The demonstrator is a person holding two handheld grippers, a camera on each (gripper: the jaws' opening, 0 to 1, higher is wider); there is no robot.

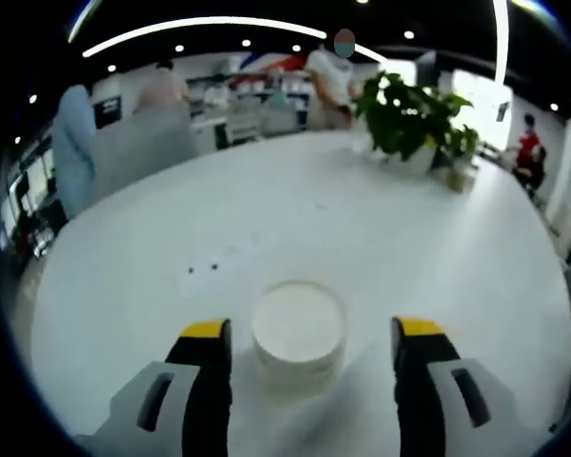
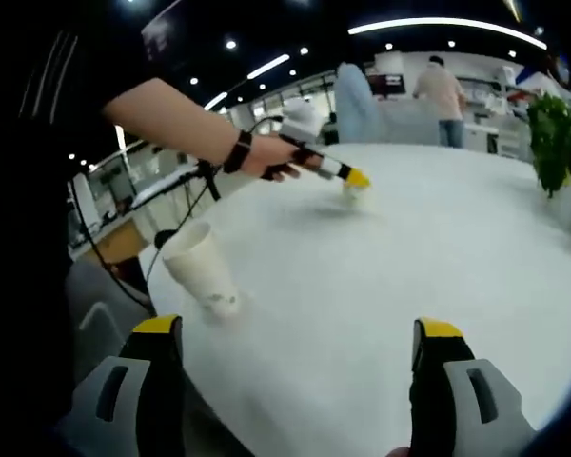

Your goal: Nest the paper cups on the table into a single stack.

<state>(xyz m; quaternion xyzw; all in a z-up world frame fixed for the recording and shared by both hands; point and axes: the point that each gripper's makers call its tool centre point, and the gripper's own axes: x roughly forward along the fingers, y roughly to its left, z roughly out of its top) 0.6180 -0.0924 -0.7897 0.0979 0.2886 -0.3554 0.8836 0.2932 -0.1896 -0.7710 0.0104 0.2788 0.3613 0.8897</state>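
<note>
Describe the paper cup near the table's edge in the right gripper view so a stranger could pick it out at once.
Start at the big round white table and go to its near-left edge, beside the person's dark sleeve. The white paper cup stands there, mouth up and leaning, just ahead of the right tongs, which are open. Unlike the cup at the left tongs farther across, nothing grips it.

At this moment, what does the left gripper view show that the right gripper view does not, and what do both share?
Left gripper view: a paper cup seen from above, between the open jaws of the left gripper.

Right gripper view: a second paper cup tilted near the table edge, and the person's hand holding the left gripper over the far cup.

Both: the white table and the potted plant.
</note>
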